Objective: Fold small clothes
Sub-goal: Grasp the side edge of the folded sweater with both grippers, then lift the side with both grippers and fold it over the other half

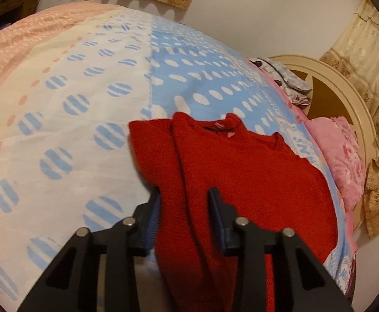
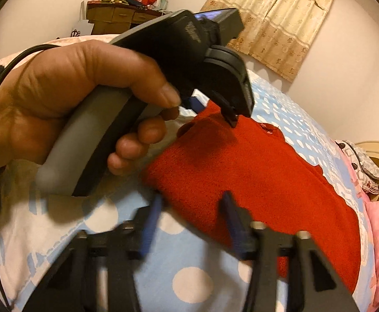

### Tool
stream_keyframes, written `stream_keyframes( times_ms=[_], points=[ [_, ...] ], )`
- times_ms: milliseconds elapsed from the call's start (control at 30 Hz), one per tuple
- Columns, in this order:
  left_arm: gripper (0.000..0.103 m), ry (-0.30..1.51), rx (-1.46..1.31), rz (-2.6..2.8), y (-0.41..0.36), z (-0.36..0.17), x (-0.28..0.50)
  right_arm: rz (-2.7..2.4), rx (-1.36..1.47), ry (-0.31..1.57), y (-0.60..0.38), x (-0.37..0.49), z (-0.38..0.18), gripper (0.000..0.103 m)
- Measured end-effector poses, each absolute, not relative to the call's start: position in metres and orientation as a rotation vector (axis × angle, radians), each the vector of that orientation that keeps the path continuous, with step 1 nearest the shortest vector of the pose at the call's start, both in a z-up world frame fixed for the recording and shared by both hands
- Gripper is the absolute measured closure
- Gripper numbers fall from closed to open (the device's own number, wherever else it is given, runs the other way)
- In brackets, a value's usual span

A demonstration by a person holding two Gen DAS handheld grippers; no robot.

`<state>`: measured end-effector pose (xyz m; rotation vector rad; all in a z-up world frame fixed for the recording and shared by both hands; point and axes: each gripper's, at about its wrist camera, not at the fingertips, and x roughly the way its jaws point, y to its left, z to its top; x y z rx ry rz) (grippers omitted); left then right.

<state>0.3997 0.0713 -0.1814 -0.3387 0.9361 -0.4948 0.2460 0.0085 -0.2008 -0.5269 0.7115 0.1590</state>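
A red knitted sweater (image 1: 241, 169) lies on the bed's spotted blue and white sheet (image 1: 85, 104), collar away from me. In the left wrist view my left gripper (image 1: 184, 202) is shut on a bunched fold along the sweater's left side, and red cloth fills the gap between the blue pads. The right wrist view shows the sweater (image 2: 254, 169) again, with a hand holding the left gripper (image 2: 213, 111) near its far left corner. My right gripper (image 2: 192, 205), blurred, has its fingers either side of the sweater's near edge, shut on it.
A pink blanket (image 1: 340, 156) and a patterned pillow (image 1: 285, 78) lie by the cream headboard (image 1: 345, 98) on the right. Beige curtains (image 2: 280, 18) hang on the wall. A cluttered wooden dresser (image 2: 119, 15) stands behind the bed. The spotted sheet (image 2: 189, 273) spreads left of the sweater.
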Motion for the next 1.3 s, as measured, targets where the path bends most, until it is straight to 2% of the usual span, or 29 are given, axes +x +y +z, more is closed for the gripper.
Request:
stream_keyframes(
  times_ms=[133,300,633,1300],
  points=[
    [0.079,0.948,-0.374,-0.518,0.074,-0.181,0.402,0.168,-0.522,0.710,0.013,0.239,-0.201,0.095],
    [0.085,0.983,-0.457,-0.523,0.081,-0.181,0.406,0.187,-0.476,0.704,0.003,0.237,-0.193,0.096],
    [0.087,0.963,-0.533,-0.534,0.074,-0.157,0.402,0.188,-0.352,0.661,-0.034,0.232,-0.165,0.097],
    [0.088,0.825,-0.493,-0.659,-0.026,-0.085,0.403,0.054,-0.208,0.531,-0.131,0.211,-0.116,0.097]
  ],
)
